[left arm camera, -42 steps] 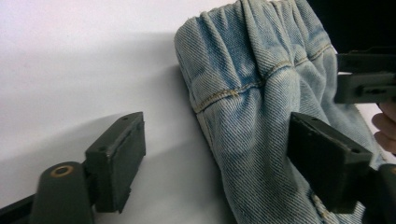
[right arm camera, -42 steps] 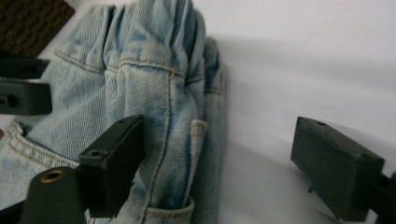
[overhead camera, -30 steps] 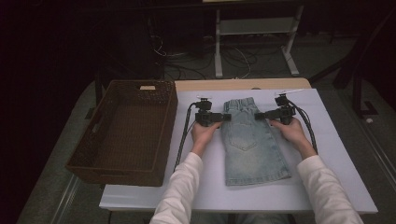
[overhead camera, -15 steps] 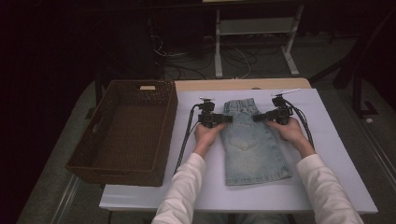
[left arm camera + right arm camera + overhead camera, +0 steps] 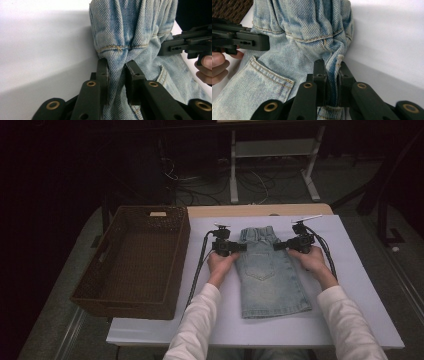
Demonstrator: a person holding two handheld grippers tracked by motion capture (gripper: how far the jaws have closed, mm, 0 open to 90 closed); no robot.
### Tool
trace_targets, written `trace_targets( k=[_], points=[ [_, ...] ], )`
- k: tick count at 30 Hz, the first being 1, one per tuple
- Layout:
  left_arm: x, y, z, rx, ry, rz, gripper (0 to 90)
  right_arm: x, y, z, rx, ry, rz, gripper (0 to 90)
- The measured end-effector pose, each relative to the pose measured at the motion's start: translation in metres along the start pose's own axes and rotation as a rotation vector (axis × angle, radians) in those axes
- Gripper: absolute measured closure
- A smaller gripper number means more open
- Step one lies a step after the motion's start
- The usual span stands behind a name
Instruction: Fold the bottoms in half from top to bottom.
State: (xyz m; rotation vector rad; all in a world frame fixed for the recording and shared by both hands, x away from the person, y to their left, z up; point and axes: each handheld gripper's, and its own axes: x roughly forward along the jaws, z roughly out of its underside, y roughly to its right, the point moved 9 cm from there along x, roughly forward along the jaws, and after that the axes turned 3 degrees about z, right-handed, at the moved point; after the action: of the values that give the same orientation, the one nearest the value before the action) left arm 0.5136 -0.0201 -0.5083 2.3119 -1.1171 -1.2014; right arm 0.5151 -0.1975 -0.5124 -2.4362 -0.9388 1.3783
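Observation:
A folded pair of light blue jeans (image 5: 270, 275) lies on the white table (image 5: 350, 285), waistband at the far end. My left gripper (image 5: 243, 247) has just been closing and is shut on the jeans' left edge below the waistband; in the left gripper view the denim (image 5: 130, 37) bunches between its pads (image 5: 117, 75). My right gripper (image 5: 276, 246) has likewise just been closing and pinches the jeans' right edge, the fold of denim (image 5: 312, 30) squeezed between its pads (image 5: 332, 72). Each gripper view shows the other gripper (image 5: 185, 45) (image 5: 239, 41) across the cloth.
A dark brown woven basket (image 5: 135, 260) stands to the left of the jeans, empty. Black cables (image 5: 200, 265) trail from both grippers along the table. A pale wooden strip (image 5: 260, 211) borders the table's far edge. Beyond it the floor is dark, with a white stand (image 5: 270, 150).
Both grippers' jaws have closed on the two side edges of the jeans near the waistband, and the cloth there has bunched inward. The hands have stayed in place.

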Motion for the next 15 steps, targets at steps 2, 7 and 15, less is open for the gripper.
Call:
trace_targets(
  k=[2,7,15],
  points=[
    [-0.001,0.0,-0.001,0.006,0.0,0.006,77.1,-0.001,0.0,-0.001,-0.003,0.006,0.0,80.7],
    [-0.003,0.002,-0.007,0.026,0.003,0.021,78.3,-0.007,0.0,-0.004,-0.003,0.031,-0.021,81.1],
    [-0.01,0.014,-0.022,0.119,0.03,0.003,78.7,-0.02,-0.002,-0.014,-0.06,0.117,-0.022,81.5]
  ],
)
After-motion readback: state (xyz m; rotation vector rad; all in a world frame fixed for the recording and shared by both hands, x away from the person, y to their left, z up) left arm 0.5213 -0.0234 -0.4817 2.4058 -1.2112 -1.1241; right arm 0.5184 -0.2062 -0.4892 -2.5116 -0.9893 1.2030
